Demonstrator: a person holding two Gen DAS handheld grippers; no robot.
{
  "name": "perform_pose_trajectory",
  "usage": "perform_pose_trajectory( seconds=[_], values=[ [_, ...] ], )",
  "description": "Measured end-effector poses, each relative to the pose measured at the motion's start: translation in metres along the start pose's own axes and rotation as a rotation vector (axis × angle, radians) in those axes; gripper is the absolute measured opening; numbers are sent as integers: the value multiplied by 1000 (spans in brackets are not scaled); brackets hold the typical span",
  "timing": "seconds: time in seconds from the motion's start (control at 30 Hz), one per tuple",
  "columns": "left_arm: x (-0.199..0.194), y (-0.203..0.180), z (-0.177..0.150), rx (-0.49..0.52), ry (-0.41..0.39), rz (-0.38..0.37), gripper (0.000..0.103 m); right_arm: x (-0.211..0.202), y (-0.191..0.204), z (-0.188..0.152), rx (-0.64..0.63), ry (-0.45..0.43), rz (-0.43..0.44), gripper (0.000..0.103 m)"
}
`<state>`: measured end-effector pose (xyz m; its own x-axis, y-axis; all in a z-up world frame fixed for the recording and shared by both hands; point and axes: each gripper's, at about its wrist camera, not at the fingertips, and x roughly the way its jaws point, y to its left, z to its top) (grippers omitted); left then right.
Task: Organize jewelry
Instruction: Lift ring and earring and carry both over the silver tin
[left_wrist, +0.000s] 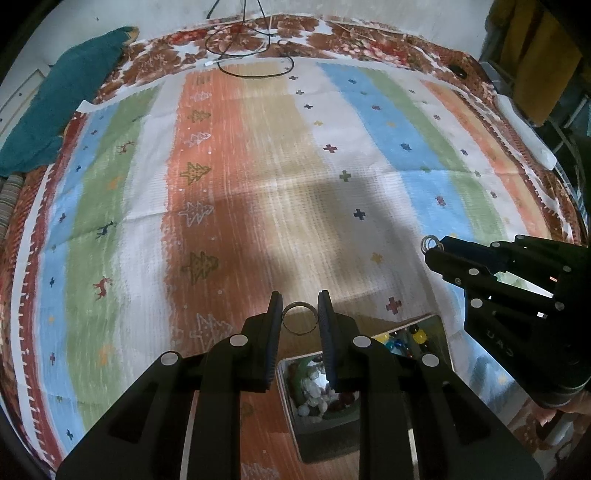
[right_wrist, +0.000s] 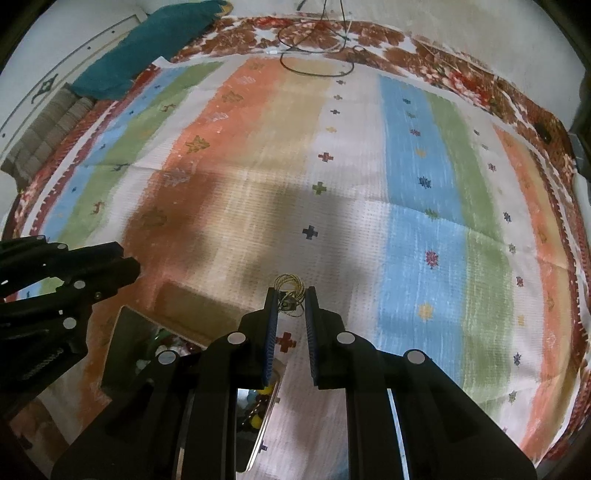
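Note:
My left gripper is shut on a plain metal bangle, held by its sides above the striped cloth. My right gripper is shut on a bunch of thin gold bangles that stick out past the fingertips; they show as small rings at its tip in the left wrist view. An open metal box with white shells, beads and coloured pieces lies under my left gripper. It shows at the lower left in the right wrist view.
A striped cloth with tree and cross patterns covers the surface. A teal cloth lies at the far left, black cables at the far edge, a white object at the right edge.

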<state>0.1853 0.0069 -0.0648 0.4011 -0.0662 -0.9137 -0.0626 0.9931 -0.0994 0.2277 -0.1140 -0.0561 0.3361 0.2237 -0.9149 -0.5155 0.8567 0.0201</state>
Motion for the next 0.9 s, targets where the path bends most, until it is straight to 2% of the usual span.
perform_pose_trajectory(
  seconds=[0.6,0.9],
  values=[
    [-35,-5,-25,6,-63,-31,19,-29,18,-21,-68,-52,24,16],
    [-56,-8,-44,16,-107,-56,19,-46,29,-37,-95,-80,63,16]
  ],
)
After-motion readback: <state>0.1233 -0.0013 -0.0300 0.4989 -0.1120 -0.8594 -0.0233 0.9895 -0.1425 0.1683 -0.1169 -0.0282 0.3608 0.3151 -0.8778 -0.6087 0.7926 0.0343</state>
